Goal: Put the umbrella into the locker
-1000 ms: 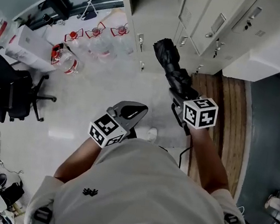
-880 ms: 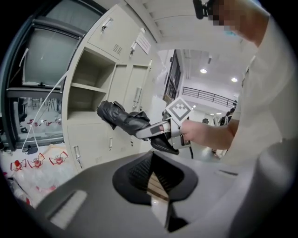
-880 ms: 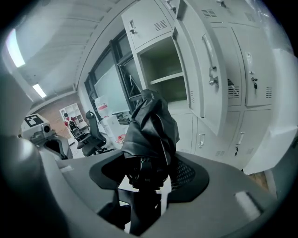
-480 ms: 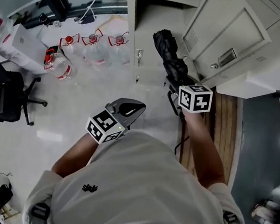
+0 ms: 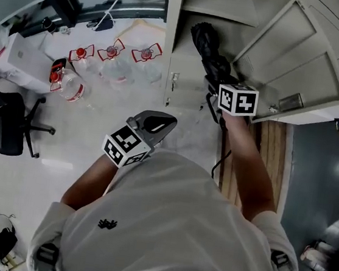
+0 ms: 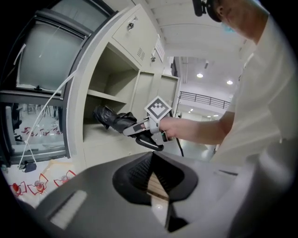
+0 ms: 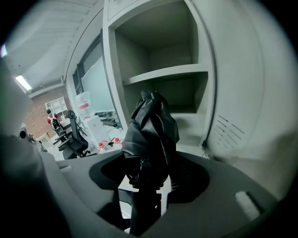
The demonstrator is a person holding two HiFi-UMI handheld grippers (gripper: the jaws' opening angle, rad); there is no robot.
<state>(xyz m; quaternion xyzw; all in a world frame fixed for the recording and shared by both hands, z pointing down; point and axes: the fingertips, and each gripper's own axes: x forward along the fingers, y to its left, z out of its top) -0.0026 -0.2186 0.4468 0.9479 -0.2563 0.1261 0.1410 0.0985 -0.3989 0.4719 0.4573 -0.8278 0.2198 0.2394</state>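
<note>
Umbrella (image 5: pixel 208 52) points lengthwise into open locker (image 5: pixel 216 2)

The right gripper (image 5: pixel 216 83) is stretched forward, jaws closed on the umbrella (image 5: pixel 206 44); the left gripper (image 5: pixel 166 124) is held close, jaws together.

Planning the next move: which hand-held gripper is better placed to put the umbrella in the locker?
Right: the right hand-held gripper is shut on the umbrella at the open locker; the left hand-held gripper is empty, by the person's chest.
</note>
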